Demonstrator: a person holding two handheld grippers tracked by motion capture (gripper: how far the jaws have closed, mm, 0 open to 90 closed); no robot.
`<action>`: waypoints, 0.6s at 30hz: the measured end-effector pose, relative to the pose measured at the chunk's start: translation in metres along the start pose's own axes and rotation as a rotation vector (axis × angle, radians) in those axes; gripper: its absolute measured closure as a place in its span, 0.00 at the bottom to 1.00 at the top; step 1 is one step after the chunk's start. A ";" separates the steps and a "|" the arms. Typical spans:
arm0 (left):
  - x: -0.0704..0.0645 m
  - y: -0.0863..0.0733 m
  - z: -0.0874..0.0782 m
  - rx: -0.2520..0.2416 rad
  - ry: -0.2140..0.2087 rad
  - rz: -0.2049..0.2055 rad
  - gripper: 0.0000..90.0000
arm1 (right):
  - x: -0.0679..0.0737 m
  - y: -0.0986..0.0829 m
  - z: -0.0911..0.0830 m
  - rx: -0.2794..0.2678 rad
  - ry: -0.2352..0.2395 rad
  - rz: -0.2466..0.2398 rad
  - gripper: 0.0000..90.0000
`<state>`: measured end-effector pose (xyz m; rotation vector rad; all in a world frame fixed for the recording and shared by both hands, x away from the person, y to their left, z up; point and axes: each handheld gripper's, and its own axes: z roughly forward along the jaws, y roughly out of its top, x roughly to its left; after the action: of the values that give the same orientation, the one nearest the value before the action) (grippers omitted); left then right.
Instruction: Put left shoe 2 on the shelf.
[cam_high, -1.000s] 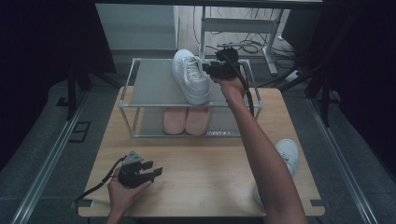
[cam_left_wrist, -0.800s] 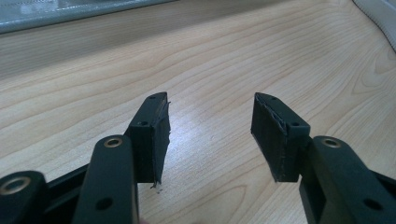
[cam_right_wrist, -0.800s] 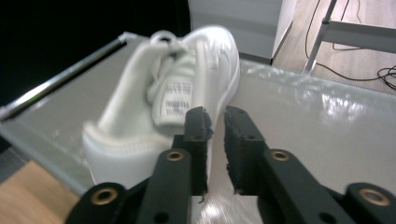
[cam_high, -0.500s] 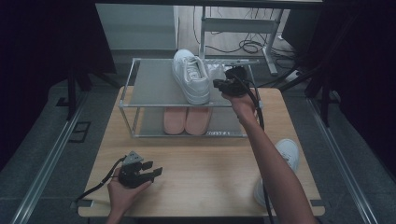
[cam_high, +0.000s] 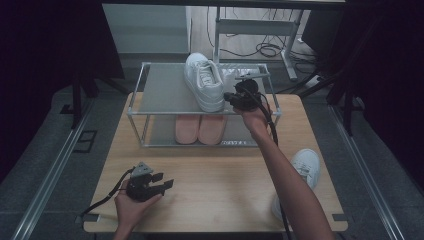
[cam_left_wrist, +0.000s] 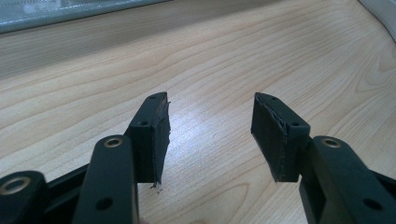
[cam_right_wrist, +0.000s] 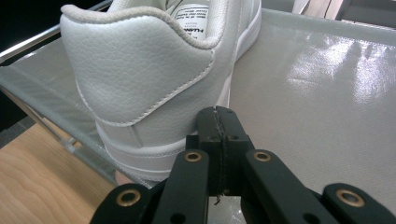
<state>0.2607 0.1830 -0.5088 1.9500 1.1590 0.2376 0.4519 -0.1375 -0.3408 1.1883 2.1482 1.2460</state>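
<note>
Right gripper view: right tongs (cam_right_wrist: 218, 140) closed, empty, beside white sneaker (cam_right_wrist: 154, 70) heel on rack shelf (cam_right_wrist: 327, 84); left tongs (cam_left_wrist: 210, 135) open over counter (cam_left_wrist: 210, 56).

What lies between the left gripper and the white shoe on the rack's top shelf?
In the high view, bare wooden table separates the left gripper from the rack; the pink shoes sit below the white shoe.

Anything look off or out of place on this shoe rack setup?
Yes: one white sneaker sits on the rack's top shelf, while its apparent mate lies on the floor beside the table. The pink pair below sits neatly together.
</note>
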 end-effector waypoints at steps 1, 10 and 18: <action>0.000 0.000 0.000 0.000 0.000 -0.001 0.53 | 0.000 0.000 0.000 -0.001 -0.003 0.002 1.00; 0.000 0.000 -0.001 -0.004 0.003 -0.002 0.53 | 0.006 0.001 0.000 -0.020 -0.010 0.016 1.00; 0.000 0.000 -0.001 -0.003 0.005 -0.002 0.53 | 0.023 0.002 0.007 -0.025 0.050 0.012 1.00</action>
<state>0.2605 0.1836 -0.5081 1.9463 1.1625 0.2433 0.4442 -0.1145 -0.3407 1.1730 2.1583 1.3169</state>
